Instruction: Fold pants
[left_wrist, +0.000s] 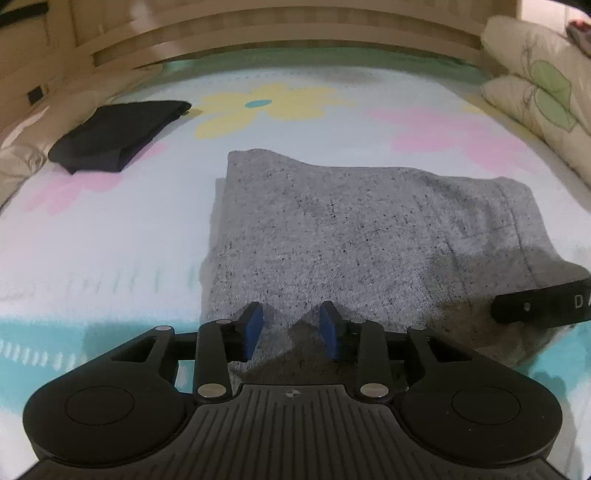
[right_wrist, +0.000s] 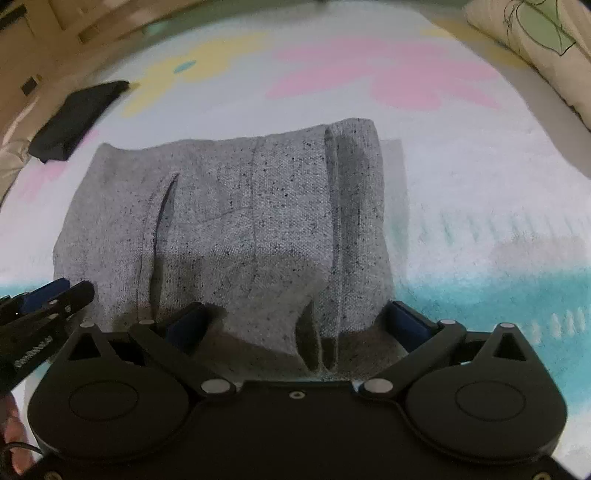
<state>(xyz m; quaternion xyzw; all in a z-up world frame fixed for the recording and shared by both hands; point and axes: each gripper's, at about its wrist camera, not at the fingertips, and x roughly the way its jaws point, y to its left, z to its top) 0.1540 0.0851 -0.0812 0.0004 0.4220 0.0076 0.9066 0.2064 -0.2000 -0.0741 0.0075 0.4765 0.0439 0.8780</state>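
Observation:
The grey speckled pants (left_wrist: 351, 229) lie folded into a thick rectangle on the flowered bed sheet (left_wrist: 110, 240). My left gripper (left_wrist: 291, 325) hangs over their near left edge, blue pads apart and pressing on nothing. A black finger (left_wrist: 543, 301) of the other gripper enters from the right. In the right wrist view the pants (right_wrist: 240, 221) show a pocket slit and the waistband side. My right gripper (right_wrist: 297, 325) stands wide open over their near edge, the cloth lying between its fingers without being pinched. The left gripper (right_wrist: 74, 290) shows at the left edge.
A folded black garment (left_wrist: 118, 134) lies at the far left of the bed (right_wrist: 74, 118). A leaf-print pillow (left_wrist: 535, 85) sits at the far right. A wooden headboard (left_wrist: 295, 33) runs along the back. A hand (right_wrist: 14, 435) shows at the lower left.

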